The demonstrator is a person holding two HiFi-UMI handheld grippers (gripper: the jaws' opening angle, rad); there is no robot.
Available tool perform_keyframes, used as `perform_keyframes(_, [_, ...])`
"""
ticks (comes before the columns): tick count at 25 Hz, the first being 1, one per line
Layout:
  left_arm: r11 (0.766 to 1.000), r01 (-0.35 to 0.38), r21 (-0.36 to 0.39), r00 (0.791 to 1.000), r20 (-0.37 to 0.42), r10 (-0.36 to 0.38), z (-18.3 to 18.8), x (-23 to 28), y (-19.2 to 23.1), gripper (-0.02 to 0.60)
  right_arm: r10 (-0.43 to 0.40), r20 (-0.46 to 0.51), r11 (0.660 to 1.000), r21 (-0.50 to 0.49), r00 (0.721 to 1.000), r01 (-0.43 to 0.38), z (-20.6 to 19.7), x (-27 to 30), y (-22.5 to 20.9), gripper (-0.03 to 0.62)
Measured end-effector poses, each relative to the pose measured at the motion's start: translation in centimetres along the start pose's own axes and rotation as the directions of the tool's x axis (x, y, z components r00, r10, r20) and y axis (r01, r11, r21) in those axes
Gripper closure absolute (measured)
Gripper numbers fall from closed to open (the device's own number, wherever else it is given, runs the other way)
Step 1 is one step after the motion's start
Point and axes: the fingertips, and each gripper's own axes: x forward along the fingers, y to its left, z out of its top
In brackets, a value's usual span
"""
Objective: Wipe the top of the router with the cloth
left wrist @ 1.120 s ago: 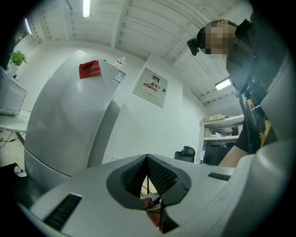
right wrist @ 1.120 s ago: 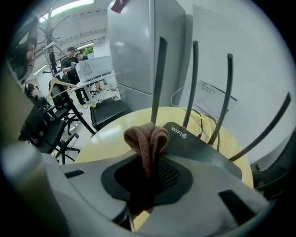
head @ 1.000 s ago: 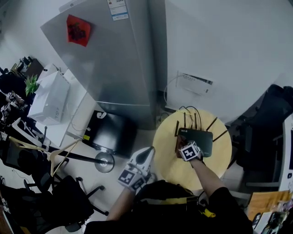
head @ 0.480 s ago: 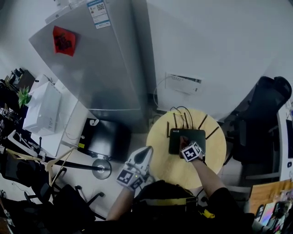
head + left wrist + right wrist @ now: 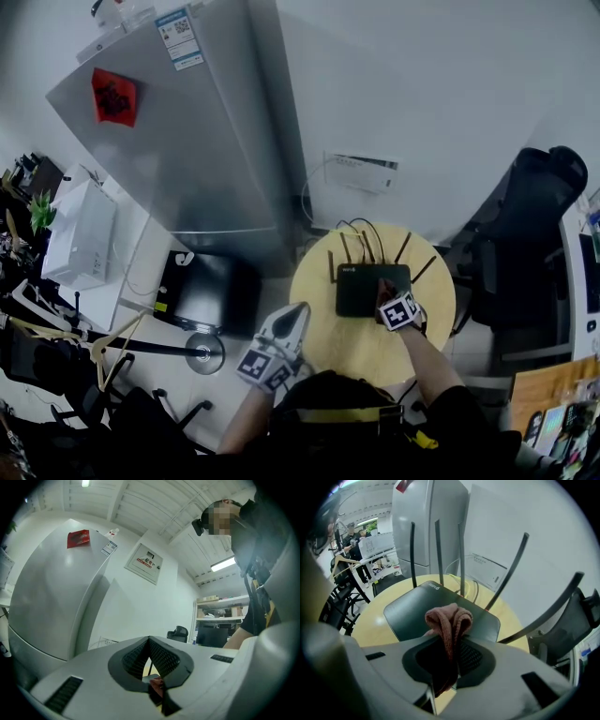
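The black router (image 5: 361,289) lies flat on a round yellow table (image 5: 356,347), its several antennas (image 5: 403,248) pointing toward the wall. My right gripper (image 5: 386,298) is over the router's right half, shut on a folded pink cloth (image 5: 449,618). In the right gripper view the cloth bulges out past the jaws and rests on the router's top (image 5: 422,606), with the antennas (image 5: 437,550) rising behind it. My left gripper (image 5: 298,315) hangs off the table's left edge above the floor. In its own view, the left gripper (image 5: 150,654) is shut on nothing and tilted up at the wall.
A tall silver fridge (image 5: 178,159) stands left of the table, with a black box (image 5: 202,291) and a round stand base (image 5: 204,351) on the floor below it. A black office chair (image 5: 534,225) is to the right. Cables (image 5: 361,228) run to a white wall unit (image 5: 361,172).
My right gripper has slid the cloth across the router's top from its left side to its right half. The left gripper has stayed beside the table.
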Motion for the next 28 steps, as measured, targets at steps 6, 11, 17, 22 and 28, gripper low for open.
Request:
perform_keyframes(6, [1.000, 0.004, -0.006, 1.000, -0.022, -0.004, -0.8, 0.4, -0.6, 0.588, -0.028, 0.033, 0.999, 0.039, 0.999, 0.026, -1.5, 0.1, -2.6, 0.530])
perform_keyframes(11, [1.000, 0.010, -0.006, 1.000, -0.020, -0.011, -1.0, 0.9, -1.1, 0.588, -0.027, 0.037, 0.998, 0.054, 0.999, 0.025, -3.0, 0.1, -3.8, 0.530])
perform_keyframes(17, [1.000, 0.012, -0.011, 0.999, -0.030, -0.013, -1.2, 1.0, -1.0, 0.588, -0.070, 0.026, 0.997, 0.047, 0.997, 0.069, -3.5, -0.5, -5.0, 0.530])
perform_keyframes(22, [1.000, 0.008, -0.017, 0.999, -0.037, -0.008, -1.5, 1.0, -0.8, 0.588, -0.108, 0.014, 0.994, 0.015, 0.994, 0.108, -4.2, -1.1, -5.6, 0.530])
perform_keyframes(28, [1.000, 0.018, -0.022, 0.999, -0.027, -0.018, -1.2, 1.5, -0.8, 0.588, -0.158, -0.004, 0.987, -0.003, 0.987, 0.158, -4.6, -2.2, -7.1, 0.530])
